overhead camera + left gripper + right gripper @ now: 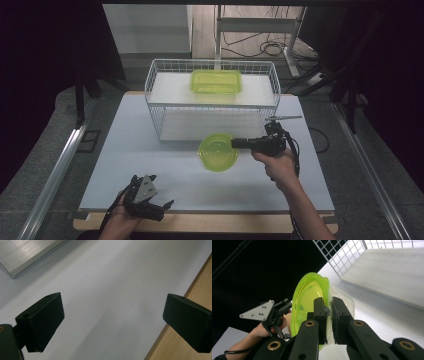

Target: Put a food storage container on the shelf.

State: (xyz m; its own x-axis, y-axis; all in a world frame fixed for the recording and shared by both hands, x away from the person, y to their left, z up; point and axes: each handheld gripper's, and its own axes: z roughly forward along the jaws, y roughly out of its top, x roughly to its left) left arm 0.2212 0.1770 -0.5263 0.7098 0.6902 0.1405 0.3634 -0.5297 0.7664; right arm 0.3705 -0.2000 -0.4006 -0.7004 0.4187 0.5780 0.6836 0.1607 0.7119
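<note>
Now the right gripper [235,143] has its jaws clamped on the rim of a round, translucent lime-green plastic bowl [218,152], holding it above the white table [150,165], just in front of the white wire basket [160,107]. Inside that basket sits a rectangular lime-green plastic container [216,81]. Near the table's front edge, the left gripper [162,206] has its jaws spread wide around nothing.

So the wire basket [212,100] sits at the far middle of the tabletop [150,165], with a rectangular container [216,81] up on its shelf. The round bowl [218,152] is just in front of the basket, the right gripper [236,143] clamped on its right rim. The left gripper [152,200] is at the near-left edge, well apart.
</note>
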